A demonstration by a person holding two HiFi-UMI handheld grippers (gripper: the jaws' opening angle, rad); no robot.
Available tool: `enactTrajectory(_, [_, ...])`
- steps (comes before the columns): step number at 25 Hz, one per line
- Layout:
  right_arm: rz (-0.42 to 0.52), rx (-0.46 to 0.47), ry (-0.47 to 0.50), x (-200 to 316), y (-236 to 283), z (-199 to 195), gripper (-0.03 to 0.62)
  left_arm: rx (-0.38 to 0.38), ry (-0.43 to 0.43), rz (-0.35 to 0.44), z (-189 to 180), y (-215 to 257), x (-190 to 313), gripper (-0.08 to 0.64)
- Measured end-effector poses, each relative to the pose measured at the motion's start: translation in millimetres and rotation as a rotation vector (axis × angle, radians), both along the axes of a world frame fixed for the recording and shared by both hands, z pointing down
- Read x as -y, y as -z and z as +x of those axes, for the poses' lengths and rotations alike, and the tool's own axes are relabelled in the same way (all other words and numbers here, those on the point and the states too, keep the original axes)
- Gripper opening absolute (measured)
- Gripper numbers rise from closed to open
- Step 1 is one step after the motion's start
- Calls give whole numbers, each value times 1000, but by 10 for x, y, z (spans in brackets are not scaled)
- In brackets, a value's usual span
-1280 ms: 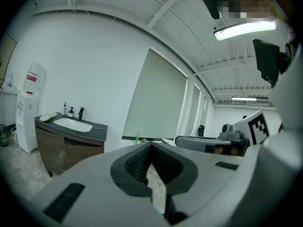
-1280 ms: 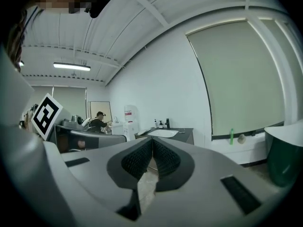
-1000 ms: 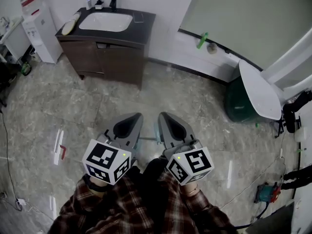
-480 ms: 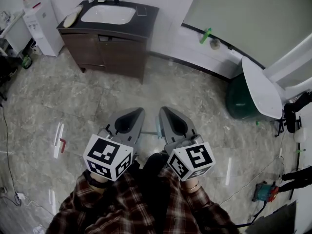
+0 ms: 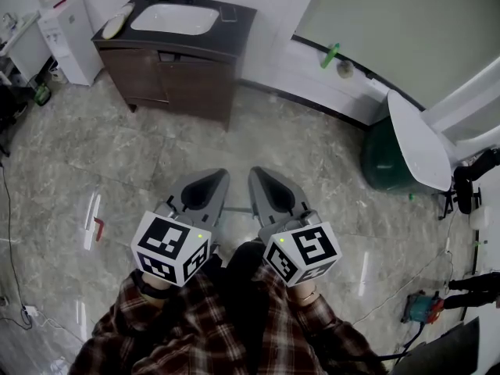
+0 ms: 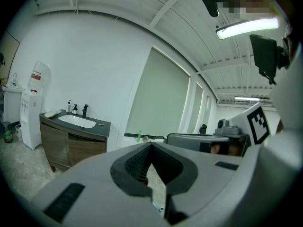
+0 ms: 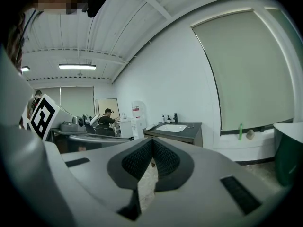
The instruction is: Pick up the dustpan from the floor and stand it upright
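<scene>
Head view: I am holding both grippers side by side above the floor (image 5: 117, 155).
Left gripper (image 5: 220, 176): closed, gripping nothing.
Right gripper (image 5: 256, 173): closed, empty.
Dustpan: possibly the green-and-white thing (image 5: 406, 151), sitting on the floor, well apart, right.

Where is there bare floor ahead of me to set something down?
The widest bare floor lies between the sink cabinet, the white wall ledge and the green bin. A second patch spreads at left, in front of the water dispenser. Crowded: the right edge, around the small teal tool.
</scene>
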State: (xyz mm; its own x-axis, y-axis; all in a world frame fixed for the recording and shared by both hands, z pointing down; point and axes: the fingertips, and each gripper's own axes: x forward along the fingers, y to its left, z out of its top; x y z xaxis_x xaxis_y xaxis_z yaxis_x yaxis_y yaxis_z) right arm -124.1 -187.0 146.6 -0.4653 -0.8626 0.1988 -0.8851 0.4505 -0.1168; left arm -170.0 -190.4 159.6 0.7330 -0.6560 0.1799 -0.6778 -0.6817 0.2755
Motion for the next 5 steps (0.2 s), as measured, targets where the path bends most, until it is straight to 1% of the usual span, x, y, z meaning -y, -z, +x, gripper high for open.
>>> enactTrajectory(5, [-13, 0, 6, -22, -62, 6, 11, -1, 7, -4, -15, -44, -39, 0])
